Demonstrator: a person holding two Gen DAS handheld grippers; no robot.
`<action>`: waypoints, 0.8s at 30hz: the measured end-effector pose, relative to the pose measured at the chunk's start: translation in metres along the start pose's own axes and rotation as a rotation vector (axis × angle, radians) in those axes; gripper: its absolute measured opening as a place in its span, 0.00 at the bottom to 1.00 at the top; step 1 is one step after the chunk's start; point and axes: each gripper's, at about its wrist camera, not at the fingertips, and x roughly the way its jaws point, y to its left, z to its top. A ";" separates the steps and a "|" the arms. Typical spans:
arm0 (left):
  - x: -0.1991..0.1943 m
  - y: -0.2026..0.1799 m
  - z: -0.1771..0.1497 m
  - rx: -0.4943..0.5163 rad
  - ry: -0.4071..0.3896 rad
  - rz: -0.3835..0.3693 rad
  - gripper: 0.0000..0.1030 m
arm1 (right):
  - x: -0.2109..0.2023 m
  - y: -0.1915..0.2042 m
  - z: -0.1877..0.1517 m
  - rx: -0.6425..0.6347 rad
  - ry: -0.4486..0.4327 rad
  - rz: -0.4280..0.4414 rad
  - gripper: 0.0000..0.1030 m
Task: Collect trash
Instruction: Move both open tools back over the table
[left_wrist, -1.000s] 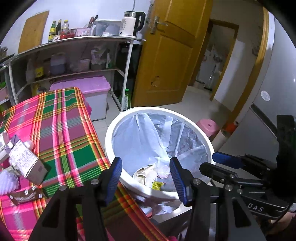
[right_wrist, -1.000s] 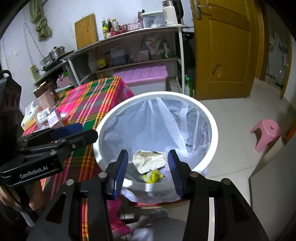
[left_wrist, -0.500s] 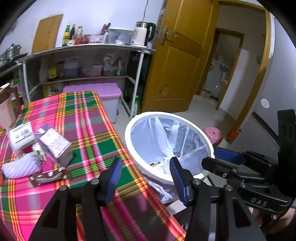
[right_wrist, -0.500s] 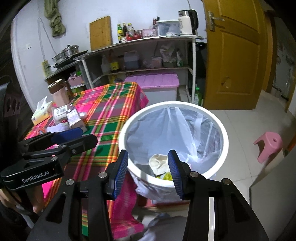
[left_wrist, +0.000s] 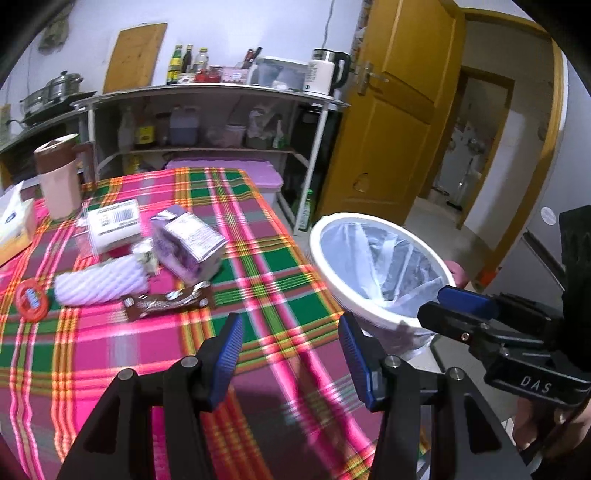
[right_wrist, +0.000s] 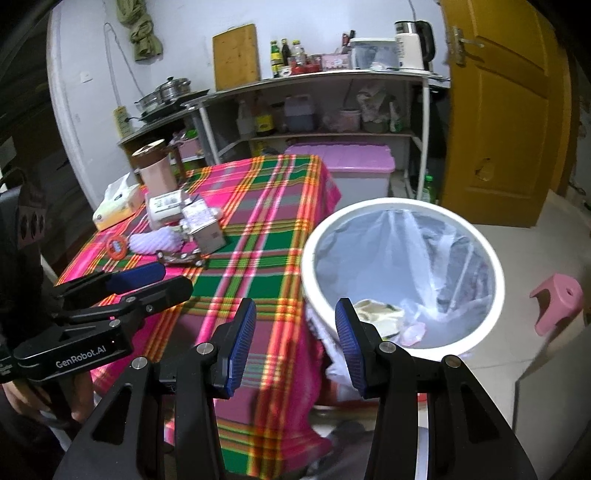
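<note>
On the plaid tablecloth (left_wrist: 280, 280) lie a brown wrapper (left_wrist: 168, 301), a white foam sleeve (left_wrist: 99, 284), a purple carton (left_wrist: 188, 240), a barcoded white box (left_wrist: 114, 225) and a red round lid (left_wrist: 31, 299). My left gripper (left_wrist: 290, 332) hovers open and empty over the cloth, short of the wrapper. The white bin (right_wrist: 308, 266) with its plastic liner stands at the table's right edge, with crumpled paper (right_wrist: 376, 314) inside. My right gripper (right_wrist: 295, 314) is open and empty above the gap between table edge and bin. Each gripper shows in the other's view: the right gripper (left_wrist: 461, 306), the left gripper (right_wrist: 147, 280).
A tissue box (left_wrist: 14, 229) and a brown-lidded jug (left_wrist: 59, 177) stand at the table's far left. Behind are a metal shelf rack (left_wrist: 221, 88) with bottles and a kettle, a purple-lidded storage box (right_wrist: 343, 162) and a yellow door (right_wrist: 498, 122). A pink stool (right_wrist: 557, 299) sits on the floor.
Both views have swung left, away from the bin's opening and toward the table. The bin has slid to the right in frame and the table items have come closer to centre. Both grippers stay open.
</note>
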 end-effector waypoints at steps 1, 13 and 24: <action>-0.002 0.004 -0.002 -0.007 0.000 0.008 0.52 | 0.002 0.003 0.000 -0.003 0.005 0.008 0.45; -0.019 0.053 -0.013 -0.089 -0.006 0.104 0.52 | 0.024 0.031 0.003 -0.040 0.044 0.070 0.44; -0.018 0.086 -0.008 -0.127 -0.017 0.158 0.52 | 0.046 0.049 0.019 -0.088 0.044 0.110 0.45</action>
